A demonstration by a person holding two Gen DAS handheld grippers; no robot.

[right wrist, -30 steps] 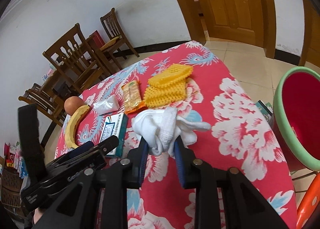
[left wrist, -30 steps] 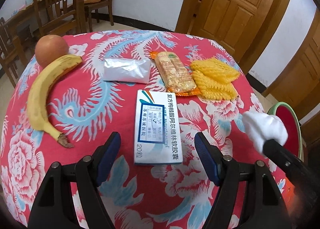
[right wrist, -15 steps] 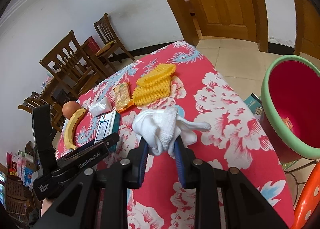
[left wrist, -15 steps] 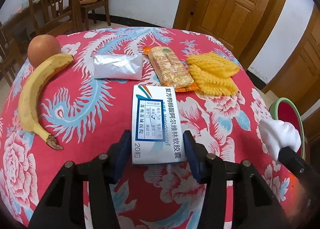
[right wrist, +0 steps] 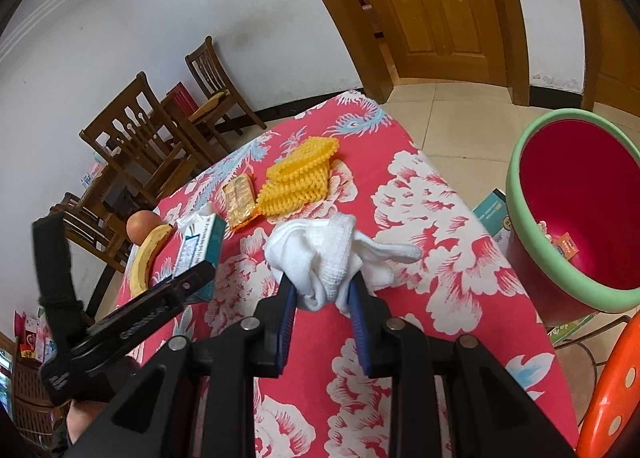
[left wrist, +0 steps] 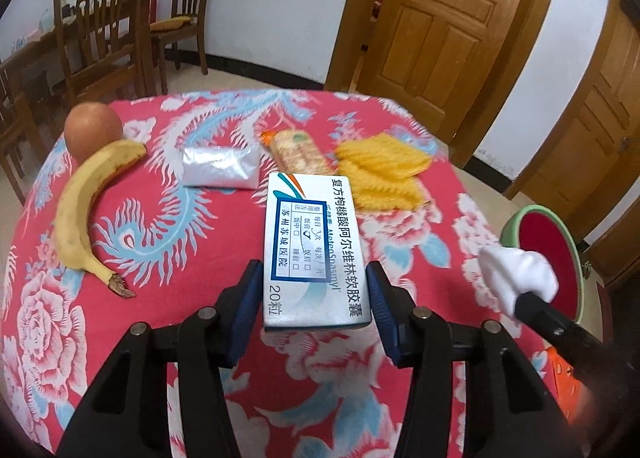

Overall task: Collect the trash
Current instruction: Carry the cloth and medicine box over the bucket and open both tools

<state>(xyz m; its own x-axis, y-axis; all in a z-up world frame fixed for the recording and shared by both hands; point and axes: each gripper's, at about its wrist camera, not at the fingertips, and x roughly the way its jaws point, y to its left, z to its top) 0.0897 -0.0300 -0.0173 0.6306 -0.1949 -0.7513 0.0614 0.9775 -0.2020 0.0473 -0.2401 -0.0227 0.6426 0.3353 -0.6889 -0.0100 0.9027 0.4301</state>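
Observation:
My left gripper (left wrist: 314,294) is shut on a white and blue medicine box (left wrist: 312,246) and holds it tilted above the red flowered tablecloth (left wrist: 180,242). The box also shows in the right wrist view (right wrist: 200,250). My right gripper (right wrist: 322,294) is shut on a crumpled white tissue (right wrist: 324,254), held above the table's right side. The tissue also shows in the left wrist view (left wrist: 516,278). A red bin with a green rim (right wrist: 576,210) stands on the floor to the right of the table, with some scraps inside.
On the table lie a banana (left wrist: 84,206), an orange fruit (left wrist: 92,130), a clear plastic bag (left wrist: 220,168), a snack wrapper (left wrist: 296,150) and yellow foam netting (left wrist: 384,178). Wooden chairs (left wrist: 100,26) stand behind. An orange stool (right wrist: 612,390) is at the right.
My left gripper closed on the medicine box and lifted it off the table. My right gripper carried the tissue further right, toward the bin.

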